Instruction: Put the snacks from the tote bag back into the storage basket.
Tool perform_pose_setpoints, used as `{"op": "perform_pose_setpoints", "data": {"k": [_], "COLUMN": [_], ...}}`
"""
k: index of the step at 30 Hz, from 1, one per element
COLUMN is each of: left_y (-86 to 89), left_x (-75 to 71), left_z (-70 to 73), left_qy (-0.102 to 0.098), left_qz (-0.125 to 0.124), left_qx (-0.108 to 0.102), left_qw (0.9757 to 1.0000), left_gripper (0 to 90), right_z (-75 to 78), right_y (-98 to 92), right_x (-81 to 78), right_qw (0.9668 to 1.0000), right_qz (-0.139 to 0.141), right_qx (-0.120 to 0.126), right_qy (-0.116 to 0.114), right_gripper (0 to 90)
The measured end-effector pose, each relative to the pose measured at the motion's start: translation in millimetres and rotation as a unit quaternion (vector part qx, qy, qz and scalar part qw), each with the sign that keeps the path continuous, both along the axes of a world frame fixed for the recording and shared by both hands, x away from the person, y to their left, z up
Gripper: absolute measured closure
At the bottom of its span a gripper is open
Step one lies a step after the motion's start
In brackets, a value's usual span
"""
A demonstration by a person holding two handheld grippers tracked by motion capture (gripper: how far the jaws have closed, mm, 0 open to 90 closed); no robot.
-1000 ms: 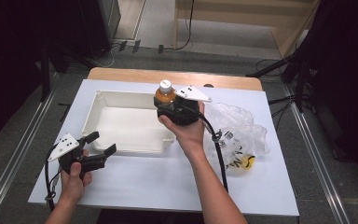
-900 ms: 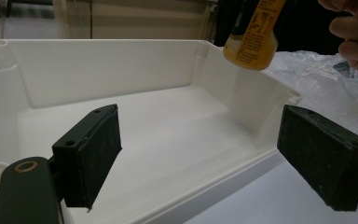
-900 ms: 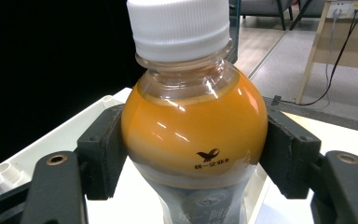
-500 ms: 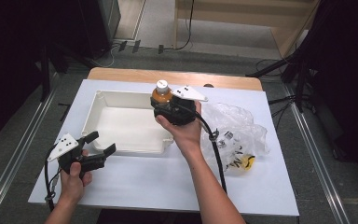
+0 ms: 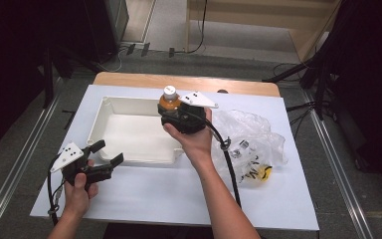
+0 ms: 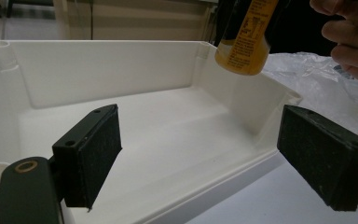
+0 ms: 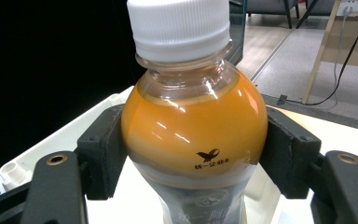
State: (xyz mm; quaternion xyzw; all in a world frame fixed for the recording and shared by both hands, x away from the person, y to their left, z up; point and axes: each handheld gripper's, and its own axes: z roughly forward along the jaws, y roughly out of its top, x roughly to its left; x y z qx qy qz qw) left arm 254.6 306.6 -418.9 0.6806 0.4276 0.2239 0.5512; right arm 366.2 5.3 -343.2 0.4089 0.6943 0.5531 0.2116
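Bottle held above the tray

A white-covered counter [image 5: 179, 199] is seen, bearing a white tray [image 5: 104, 119] and a crumpled plastic bag [image 5: 258, 134]. An orange drink bottle [image 7: 193, 126] is clamped upright between the jaws of the right gripper [image 5: 171, 110], over the tray's far right corner. The left gripper [image 5: 107, 154] is held with jaws apart and empty, near the tray's front edge.

A white sheet [image 5: 144, 199] covered the counter [image 5: 129, 79], whose wooden edge showed at the far side. Grey floor [image 5: 169, 30] lay beyond, crossed by black cables [image 5: 199, 30]. Pale wooden furniture [image 5: 258, 12] stood at the back. Metal rails [image 5: 20, 169] ran along both sides, and the left was dark.
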Motion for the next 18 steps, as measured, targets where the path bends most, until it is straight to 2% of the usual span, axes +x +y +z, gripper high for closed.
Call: {"op": "perform_pose_setpoints", "data": {"k": [18], "left_y": [0.0], "left_x": [0.1], "left_z": [0.2], "left_qy": [-0.001], "left_qz": [0.0], "left_qx": [0.0], "left_qw": [1.0], "left_gripper": [13.6], "right_z": [-10.5], "right_y": [-0.2], "right_x": [0.4], "right_qw": [1.0], "right_qz": [-0.004], "right_qx": [-0.003], "right_qy": [0.008], "right_gripper": [31.1]}}
